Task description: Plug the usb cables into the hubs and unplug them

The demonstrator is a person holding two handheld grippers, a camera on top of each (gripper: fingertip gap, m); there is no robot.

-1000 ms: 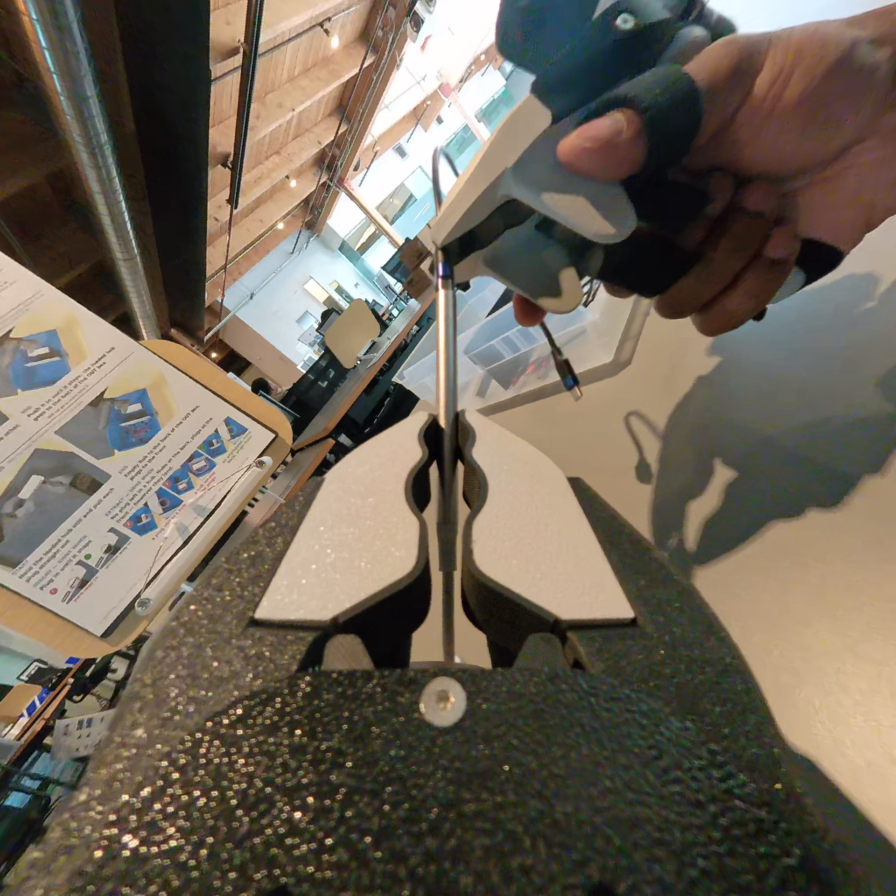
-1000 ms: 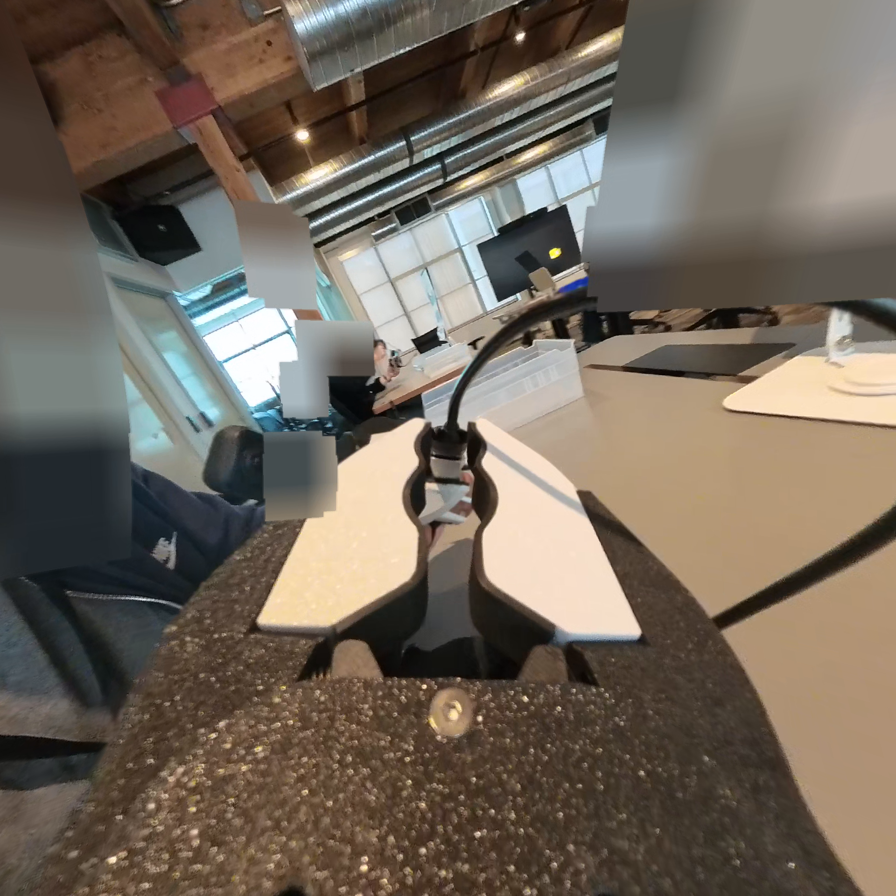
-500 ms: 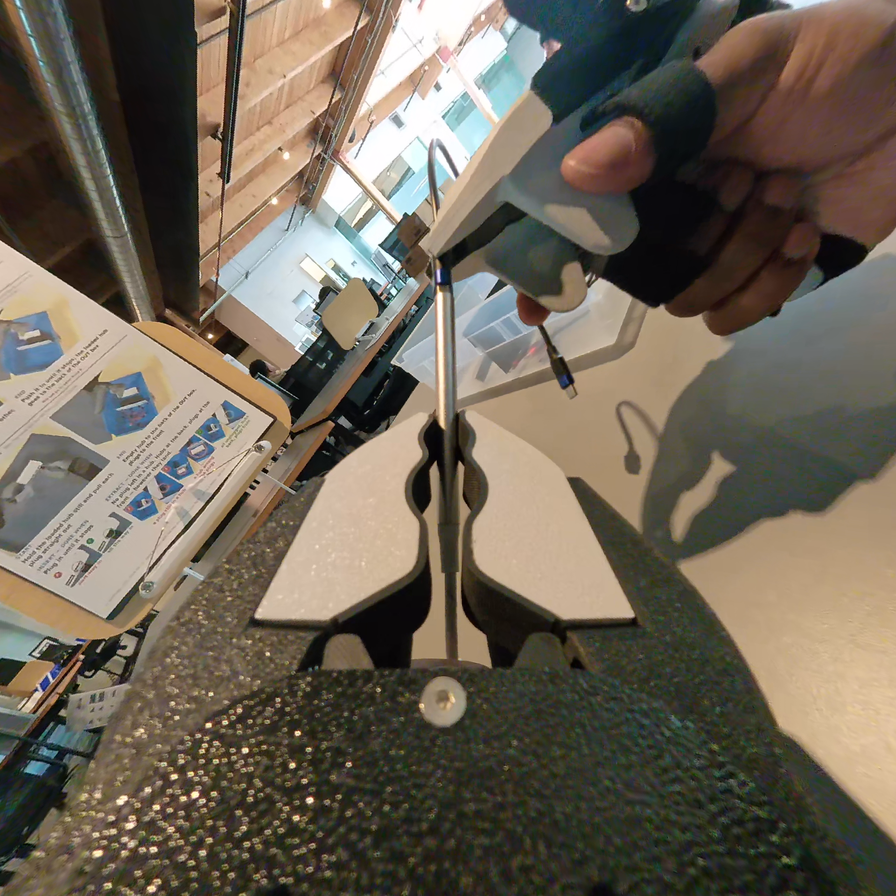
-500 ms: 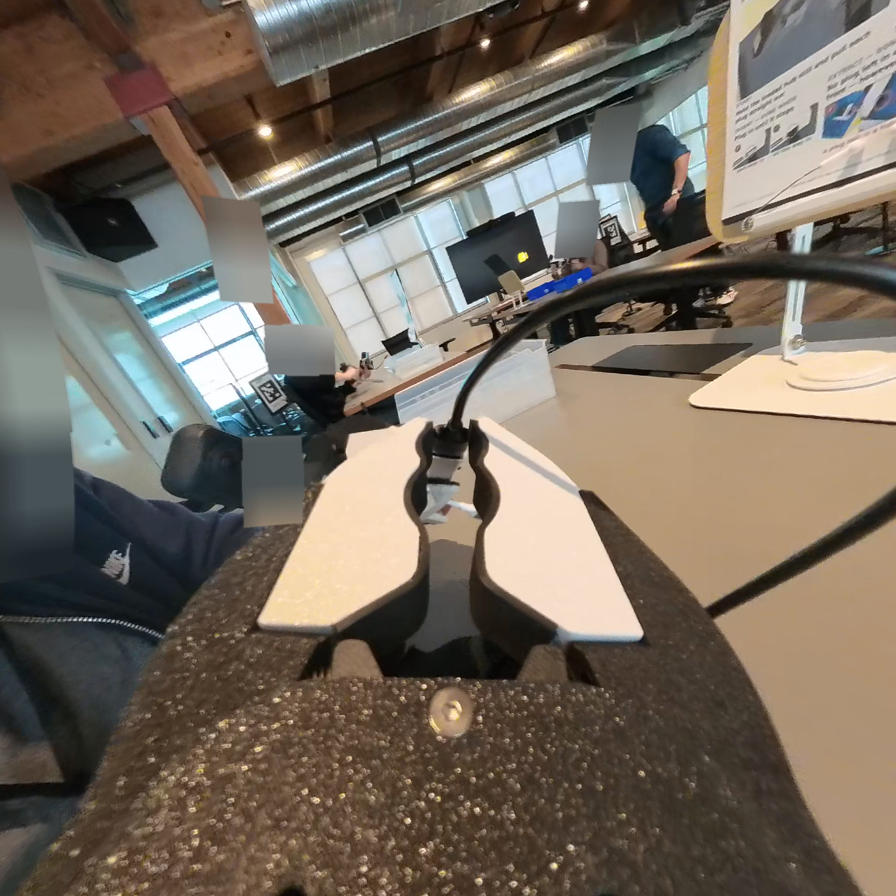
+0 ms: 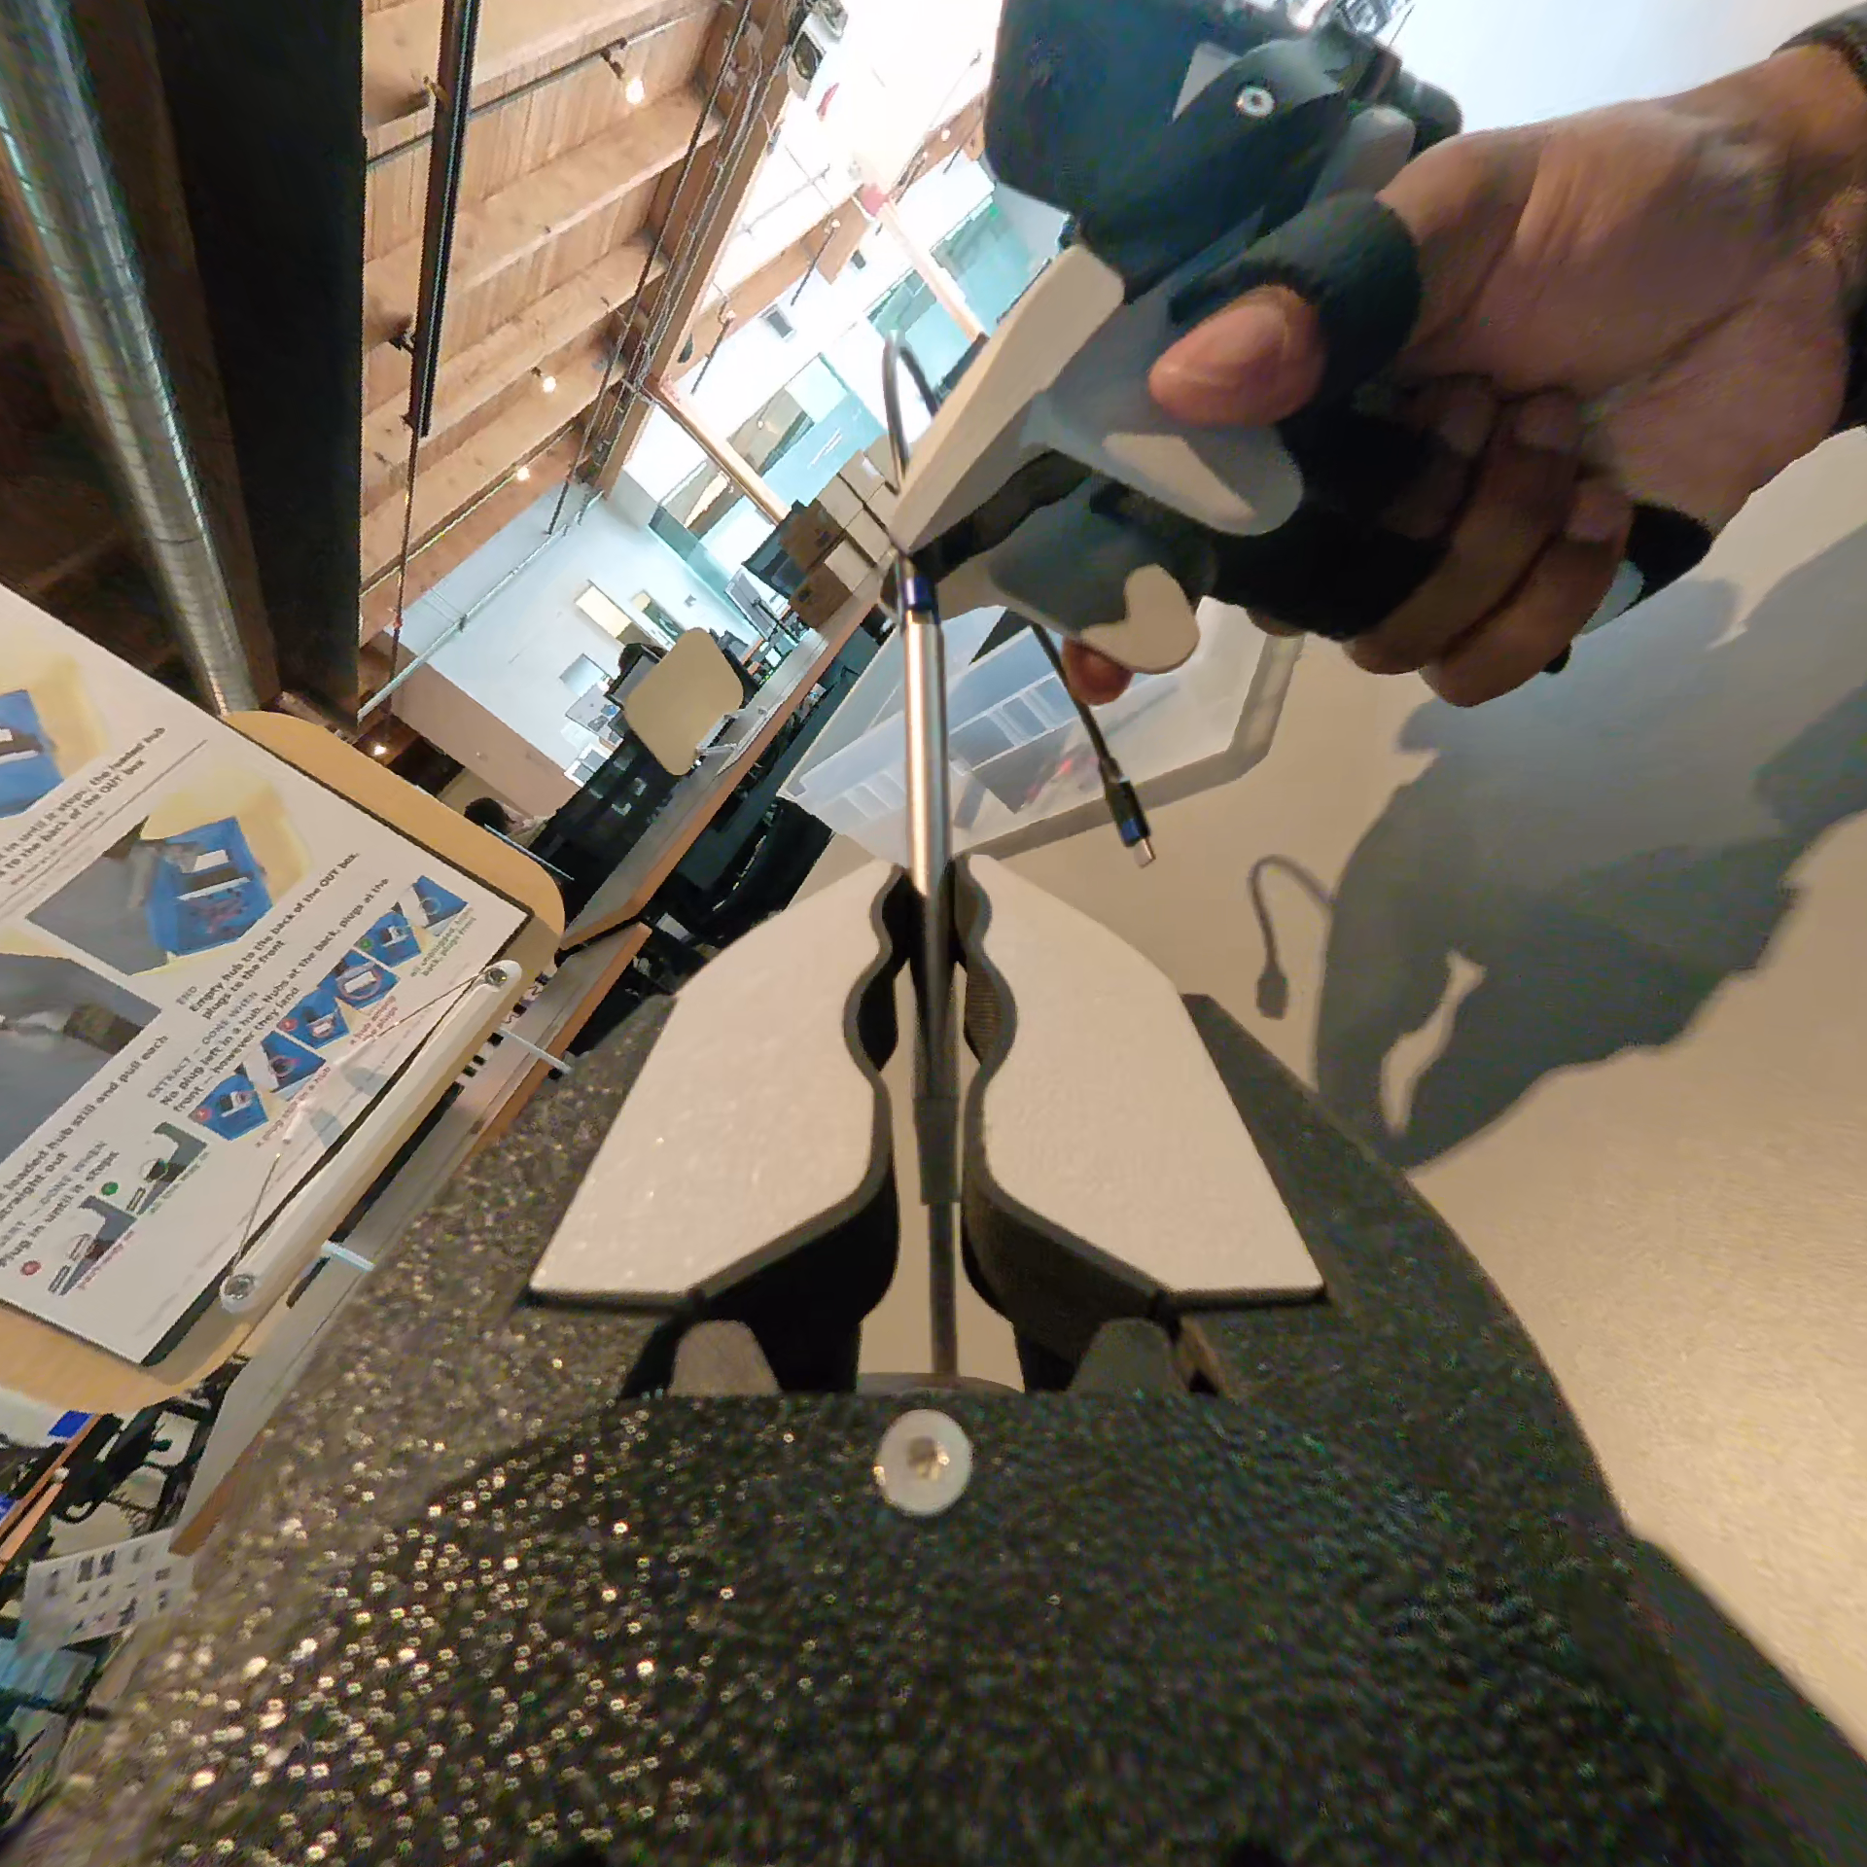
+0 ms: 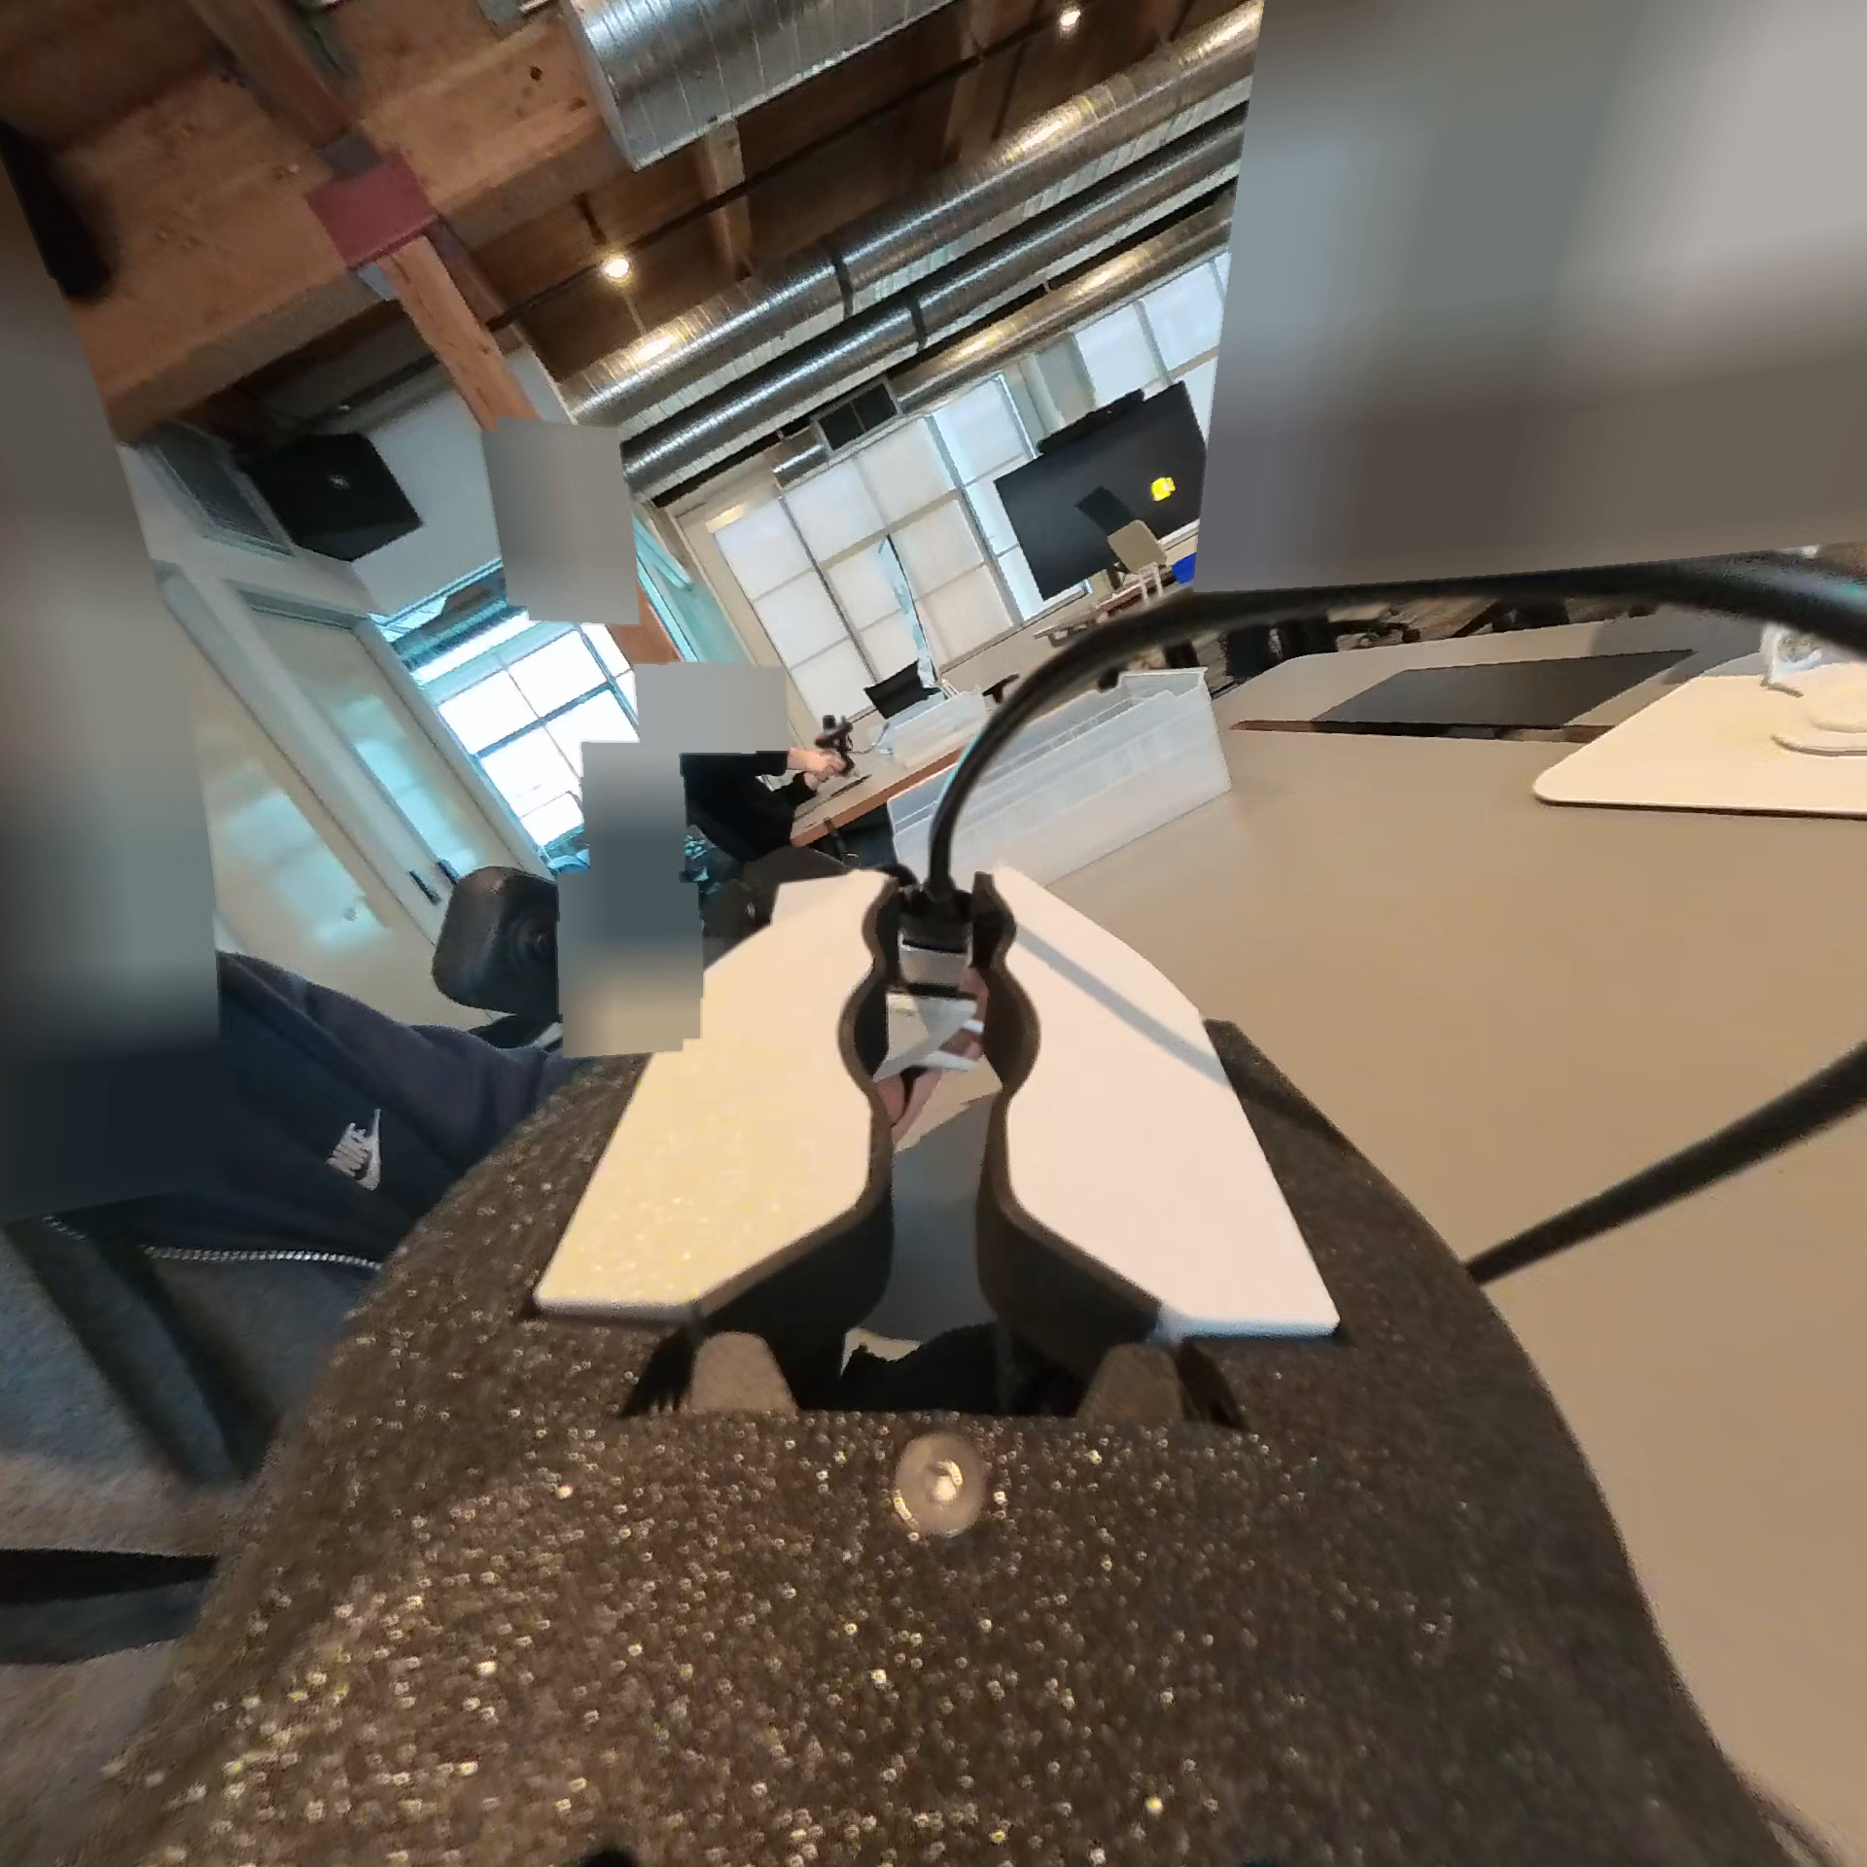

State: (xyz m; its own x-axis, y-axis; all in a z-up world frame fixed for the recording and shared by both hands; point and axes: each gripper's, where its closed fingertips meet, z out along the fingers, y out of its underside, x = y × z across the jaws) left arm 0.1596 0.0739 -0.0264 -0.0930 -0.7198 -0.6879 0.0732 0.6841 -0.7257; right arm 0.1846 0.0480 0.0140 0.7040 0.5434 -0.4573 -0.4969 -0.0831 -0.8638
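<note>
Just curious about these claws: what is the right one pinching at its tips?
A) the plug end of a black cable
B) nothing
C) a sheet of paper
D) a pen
A: the right gripper is closed on the plug of a black cable that arcs up and away.

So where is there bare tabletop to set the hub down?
Bare grey table lies between the clear bin and the white mat. It is crowded near the right gripper, where the hub and a dangling cable hang.
</note>
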